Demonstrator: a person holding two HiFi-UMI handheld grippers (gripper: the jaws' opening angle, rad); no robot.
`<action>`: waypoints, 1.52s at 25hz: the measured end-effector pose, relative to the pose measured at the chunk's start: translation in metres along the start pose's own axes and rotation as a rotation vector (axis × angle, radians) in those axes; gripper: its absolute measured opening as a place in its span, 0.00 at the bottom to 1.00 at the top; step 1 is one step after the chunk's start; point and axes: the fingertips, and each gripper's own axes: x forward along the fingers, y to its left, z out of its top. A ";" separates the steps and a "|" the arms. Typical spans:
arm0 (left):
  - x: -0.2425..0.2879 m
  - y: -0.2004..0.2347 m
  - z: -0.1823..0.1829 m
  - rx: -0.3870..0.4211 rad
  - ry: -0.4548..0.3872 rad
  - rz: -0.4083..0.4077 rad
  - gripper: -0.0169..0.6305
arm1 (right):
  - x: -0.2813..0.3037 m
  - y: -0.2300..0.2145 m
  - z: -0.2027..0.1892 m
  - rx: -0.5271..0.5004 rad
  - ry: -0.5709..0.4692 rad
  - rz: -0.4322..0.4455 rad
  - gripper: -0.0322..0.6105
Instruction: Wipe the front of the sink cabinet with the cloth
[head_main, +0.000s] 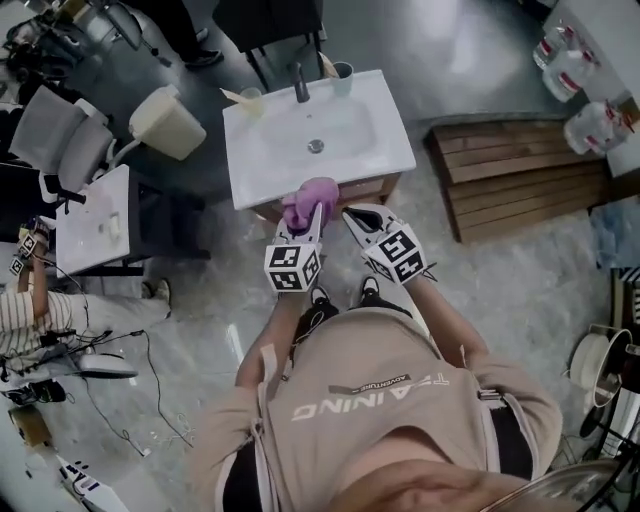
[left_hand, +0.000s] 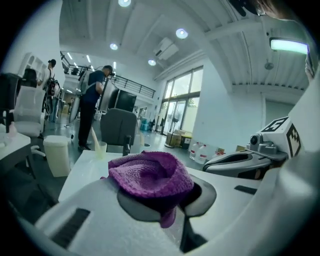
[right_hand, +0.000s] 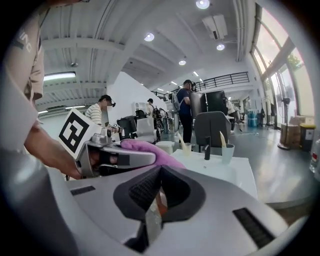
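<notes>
The sink cabinet has a white basin top (head_main: 260, 150) and a wooden front (head_main: 375, 189), just ahead of both grippers. A purple cloth (head_main: 311, 196) is bunched at the cabinet's front edge, and my left gripper (head_main: 314, 212) is shut on it. In the left gripper view the cloth (left_hand: 150, 175) bulges over the closed jaws of the left gripper (left_hand: 167, 202), with the basin top (left_hand: 87, 167) beyond. My right gripper (head_main: 352, 215) hovers just right of the cloth, shut with nothing in it. The right gripper view shows the right gripper (right_hand: 159, 175) with its pads together, the left gripper and cloth (right_hand: 150, 147) to its left.
A black faucet (head_main: 301, 84) and two cups (head_main: 343, 72) stand at the basin's back. A cream bin (head_main: 166, 122) sits left of the cabinet, a white table (head_main: 95, 220) further left. A wooden pallet (head_main: 515, 175) lies to the right. People stand in the background.
</notes>
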 end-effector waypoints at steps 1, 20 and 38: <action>-0.007 0.002 0.005 0.013 -0.008 0.009 0.10 | 0.000 0.006 0.006 -0.007 -0.007 0.004 0.07; -0.063 0.002 0.135 0.122 -0.258 0.047 0.10 | -0.031 -0.003 0.115 -0.124 -0.171 -0.006 0.07; -0.122 0.024 0.109 0.190 -0.271 0.110 0.10 | -0.044 0.039 0.128 -0.140 -0.229 -0.085 0.07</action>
